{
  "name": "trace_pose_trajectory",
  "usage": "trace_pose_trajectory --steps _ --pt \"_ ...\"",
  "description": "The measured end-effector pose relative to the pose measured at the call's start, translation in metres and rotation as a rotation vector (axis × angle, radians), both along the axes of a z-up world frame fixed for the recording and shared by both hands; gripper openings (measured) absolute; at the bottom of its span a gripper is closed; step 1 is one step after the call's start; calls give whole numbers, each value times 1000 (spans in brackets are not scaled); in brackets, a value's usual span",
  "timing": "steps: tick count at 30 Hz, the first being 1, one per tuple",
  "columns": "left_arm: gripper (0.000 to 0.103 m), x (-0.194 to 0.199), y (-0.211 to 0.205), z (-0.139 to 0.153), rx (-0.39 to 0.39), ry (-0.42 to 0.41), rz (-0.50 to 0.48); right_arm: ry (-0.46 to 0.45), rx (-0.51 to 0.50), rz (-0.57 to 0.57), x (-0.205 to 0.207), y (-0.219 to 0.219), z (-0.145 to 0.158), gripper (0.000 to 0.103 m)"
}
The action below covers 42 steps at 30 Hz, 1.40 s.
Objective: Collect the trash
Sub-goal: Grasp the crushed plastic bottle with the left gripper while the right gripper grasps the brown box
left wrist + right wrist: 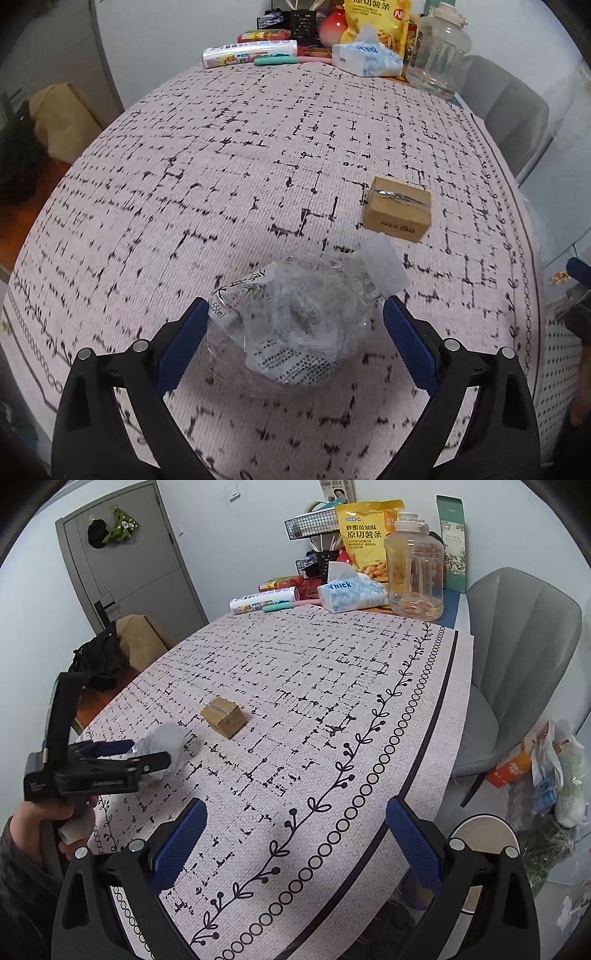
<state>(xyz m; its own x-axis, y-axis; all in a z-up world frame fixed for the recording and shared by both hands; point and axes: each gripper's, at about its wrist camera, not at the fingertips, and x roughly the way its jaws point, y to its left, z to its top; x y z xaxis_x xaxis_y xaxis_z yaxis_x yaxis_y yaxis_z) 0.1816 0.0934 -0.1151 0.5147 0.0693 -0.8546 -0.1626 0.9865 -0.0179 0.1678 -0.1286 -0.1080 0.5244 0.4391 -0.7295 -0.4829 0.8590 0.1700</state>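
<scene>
Between the wide-open fingers of our left claw lies the crushed bottle on the table, cap toward 1 o'clock, not yet gripped, while our right claw hangs open and empty, farther away.

Patterned tablecloth, crushed bottle, cardboard box

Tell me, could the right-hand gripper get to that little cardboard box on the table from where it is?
Probably yes. The right gripper is open and holds nothing, and the patterned tablecloth between it and the small cardboard box lies bare. The left gripper, around the crushed bottle, sits off to the side.
</scene>
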Motion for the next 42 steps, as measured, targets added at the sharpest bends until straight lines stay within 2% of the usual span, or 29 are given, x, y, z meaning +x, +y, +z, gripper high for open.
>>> trace_pose_trajectory --steps 5,8,12,19,32,36,39,41,42 --pt "94 15 3 -7 26 15 4 6 -5 6 5 5 -2 95" --pt "94 18 11 -12 5 19 16 10 -5 12 7 9 -4 95" --pt "86 14 14 -12 5 2 23 17 -8 20 11 15 -7 95" --pt "86 -5 32 -2 -42 -42 76 19 -31 66 27 38 -10 95" --pt "86 -49 82 12 -67 -95 222 -8 -114 235 55 119 -15 91" --pt "86 -58 92 13 -75 -102 249 -5 -125 236 64 136 -22 89" --pt "86 -62 93 14 -78 -106 254 -11 -154 237 71 148 -28 85" --pt "86 -63 93 15 -81 -109 254 -16 -179 237 76 154 -32 75" --pt "86 -63 93 16 -81 -110 253 -12 -189 243 78 157 -35 66"
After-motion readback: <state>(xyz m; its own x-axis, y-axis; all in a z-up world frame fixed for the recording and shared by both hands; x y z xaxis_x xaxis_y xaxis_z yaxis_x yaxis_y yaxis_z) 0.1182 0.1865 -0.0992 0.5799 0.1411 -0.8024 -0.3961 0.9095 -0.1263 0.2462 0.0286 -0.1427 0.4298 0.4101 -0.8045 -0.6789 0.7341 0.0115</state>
